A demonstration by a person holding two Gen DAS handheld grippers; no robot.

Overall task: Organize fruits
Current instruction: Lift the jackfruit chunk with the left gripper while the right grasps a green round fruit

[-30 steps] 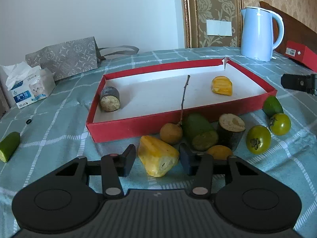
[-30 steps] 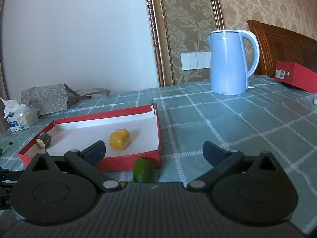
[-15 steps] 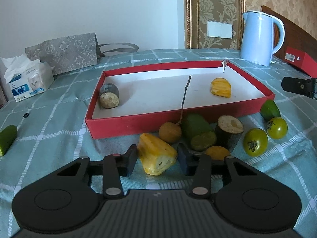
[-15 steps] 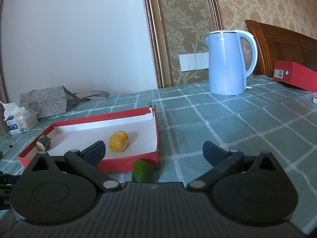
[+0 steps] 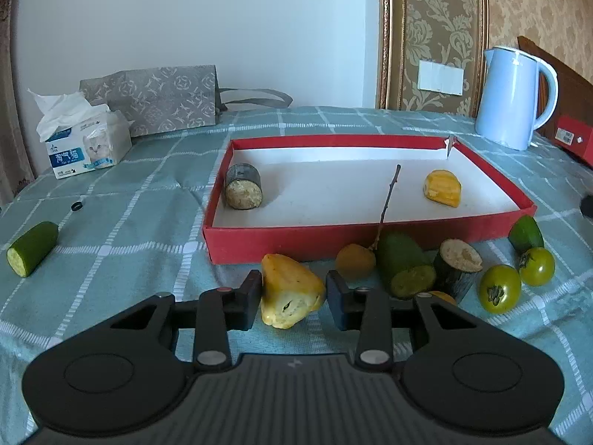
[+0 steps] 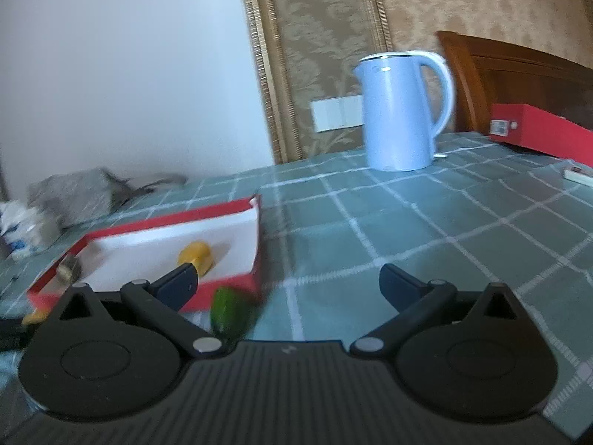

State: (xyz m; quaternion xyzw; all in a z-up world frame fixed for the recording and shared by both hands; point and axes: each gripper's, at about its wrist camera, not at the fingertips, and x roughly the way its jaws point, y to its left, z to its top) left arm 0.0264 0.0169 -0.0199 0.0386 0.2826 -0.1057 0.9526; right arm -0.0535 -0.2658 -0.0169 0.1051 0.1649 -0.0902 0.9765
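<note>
Underneath everything, a teal checked tablecloth over the surface (image 5: 148, 200). On it, toward the far side, a shallow red cardboard tray with a white floor (image 5: 370, 231); inside, a dark-skinned cut cylinder piece (image 5: 242, 191) at the left end and a yellow-orange fruit chunk (image 5: 443, 187) at the right end, well apart. Beyond the tray's right corner, a pale blue electric kettle (image 5: 513, 96), upright. Far left, a grey patterned paper bag (image 5: 152, 98) and just beside it a white tissue pack (image 5: 87, 142).

Low in the left wrist view, left gripper (image 5: 292, 298) clenched on a yellow wedge-shaped fruit piece (image 5: 289, 291), just in front of the tray's near wall and outside it. Right of that, clustered together: a small round brown fruit with a long stem (image 5: 355, 261), a green cut cucumber-like piece (image 5: 406, 269), another dark cut stump (image 5: 457, 263), two green tomatoes (image 5: 500, 289), one more green piece (image 5: 526, 233) by the tray corner. Alone at far left, a short green cut piece (image 5: 31, 248).

Right gripper (image 6: 289, 289) spread wide, grasping nothing, above the cloth beside the tray's right end; view blurred.
</note>
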